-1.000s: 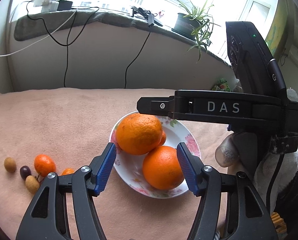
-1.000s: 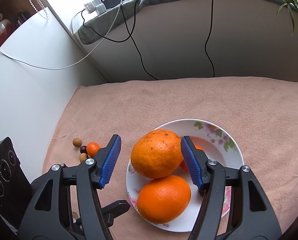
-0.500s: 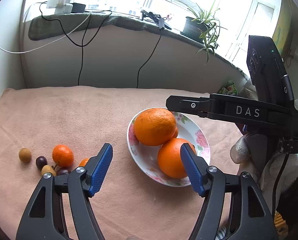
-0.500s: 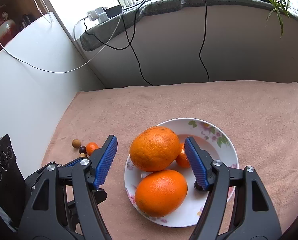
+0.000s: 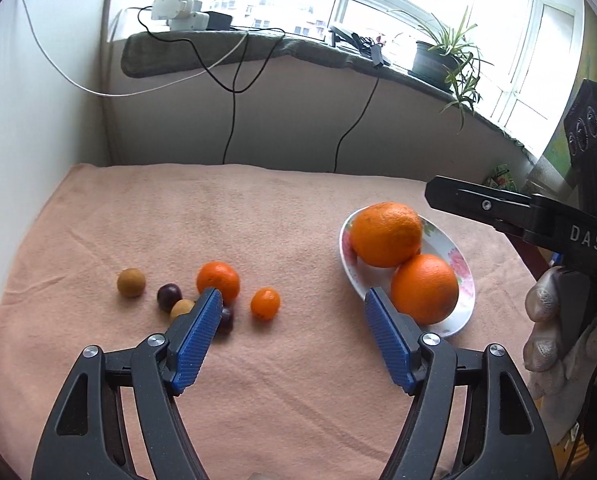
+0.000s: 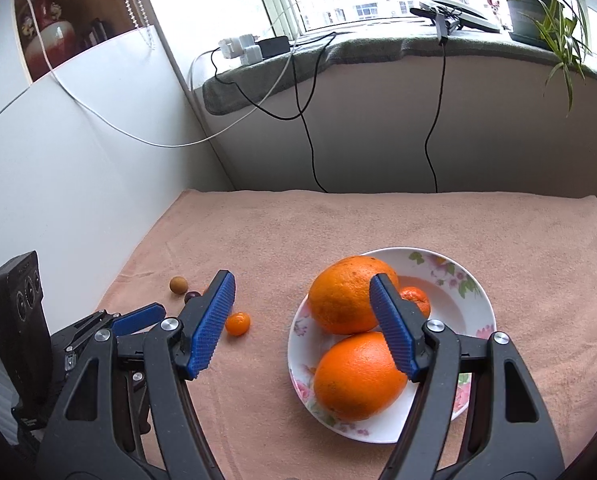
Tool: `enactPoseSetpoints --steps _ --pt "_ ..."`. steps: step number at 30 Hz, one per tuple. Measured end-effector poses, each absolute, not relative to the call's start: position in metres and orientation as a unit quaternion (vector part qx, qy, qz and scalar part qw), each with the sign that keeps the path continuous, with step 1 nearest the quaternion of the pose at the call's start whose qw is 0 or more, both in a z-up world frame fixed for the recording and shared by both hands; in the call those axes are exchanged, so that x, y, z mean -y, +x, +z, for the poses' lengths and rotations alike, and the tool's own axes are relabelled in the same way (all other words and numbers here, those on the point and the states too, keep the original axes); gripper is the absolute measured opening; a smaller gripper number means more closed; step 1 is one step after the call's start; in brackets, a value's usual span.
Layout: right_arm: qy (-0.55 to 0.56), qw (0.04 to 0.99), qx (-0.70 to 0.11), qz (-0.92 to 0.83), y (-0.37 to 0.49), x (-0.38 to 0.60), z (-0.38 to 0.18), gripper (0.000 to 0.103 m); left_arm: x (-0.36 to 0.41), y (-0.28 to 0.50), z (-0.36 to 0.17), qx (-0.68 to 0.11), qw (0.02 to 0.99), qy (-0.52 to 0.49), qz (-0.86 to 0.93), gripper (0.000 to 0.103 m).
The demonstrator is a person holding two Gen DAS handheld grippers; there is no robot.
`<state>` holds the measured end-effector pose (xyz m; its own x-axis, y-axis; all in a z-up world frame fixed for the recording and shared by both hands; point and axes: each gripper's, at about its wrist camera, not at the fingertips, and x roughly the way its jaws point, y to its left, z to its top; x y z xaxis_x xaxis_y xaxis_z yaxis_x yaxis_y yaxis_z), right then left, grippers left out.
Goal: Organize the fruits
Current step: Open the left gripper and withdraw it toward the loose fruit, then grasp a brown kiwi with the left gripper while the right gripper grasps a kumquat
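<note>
Both tongs released, holding nothing. Left gripper (image 5: 292,322) hangs over the pink cloth (image 5: 258,232), jaws spread wide, aimed at the loose fruit toward the cloth's left edge. That fruit is the work left.

Loose cluster: one mandarin (image 5: 218,281), a smaller kumquat (image 5: 265,303) just right of it, two tan round fruits (image 5: 131,282), two dark ones (image 5: 169,297), partly hidden behind the left jaw. All lie close together, some touching.

Plate (image 6: 472,300) sits toward the cloth's right edge, carrying two big oranges (image 6: 350,298) pressed together and a small mandarin tucked behind them.

Right gripper (image 6: 302,322) hovers near the plate's left rim, jaws apart.

Judgement: kumquat stands clearest of the cluster, so it is the easiest next pick. Little room left on the plate; small fruit may roll off the oranges.
</note>
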<state>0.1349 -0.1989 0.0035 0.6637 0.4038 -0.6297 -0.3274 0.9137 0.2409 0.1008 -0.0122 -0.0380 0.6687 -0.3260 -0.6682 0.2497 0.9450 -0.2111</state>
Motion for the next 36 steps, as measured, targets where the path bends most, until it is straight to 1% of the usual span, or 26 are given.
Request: enactPoseSetpoints --steps 4,5,6,8,12,18,24,34,35,36 --pt "0.027 0.912 -0.354 0.208 0.125 0.182 0.003 0.073 -0.008 0.097 -0.041 -0.376 0.916 -0.051 -0.134 0.074" --pt "0.017 0.911 -0.356 0.207 0.124 0.178 0.002 0.075 -0.013 0.096 -0.042 -0.376 0.916 -0.052 -0.128 0.074" --pt "0.009 0.911 -0.356 0.208 0.122 0.174 0.001 0.082 -0.018 0.094 -0.043 -0.376 0.917 -0.053 -0.123 0.074" --pt "-0.007 0.913 -0.349 0.212 0.117 0.167 0.0 0.085 -0.027 0.091 -0.046 -0.376 0.918 -0.052 -0.112 0.074" --pt "-0.027 0.911 -0.345 0.225 0.109 0.153 -0.002 0.085 -0.043 0.085 -0.052 -0.381 0.918 -0.057 -0.094 0.074" --pt "-0.026 0.9 -0.352 0.255 0.1 0.139 -0.01 0.085 -0.064 0.078 -0.061 -0.388 0.916 -0.073 -0.072 0.074" --pt "-0.025 0.886 -0.368 0.28 0.094 0.124 -0.028 0.085 -0.082 0.077 -0.068 -0.386 0.915 -0.095 -0.066 0.074" --pt "-0.004 0.873 -0.397 0.283 0.109 0.11 -0.057 0.085 -0.097 0.094 -0.078 -0.392 0.91 -0.116 -0.069 0.073" --pt "-0.002 0.872 -0.4 0.281 0.111 0.109 -0.059 0.085 -0.098 0.096 -0.079 -0.393 0.909 -0.118 -0.07 0.072" --pt "-0.001 0.871 -0.403 0.281 0.114 0.108 -0.062 0.085 -0.099 0.099 -0.081 -0.395 0.908 -0.12 -0.072 0.067"
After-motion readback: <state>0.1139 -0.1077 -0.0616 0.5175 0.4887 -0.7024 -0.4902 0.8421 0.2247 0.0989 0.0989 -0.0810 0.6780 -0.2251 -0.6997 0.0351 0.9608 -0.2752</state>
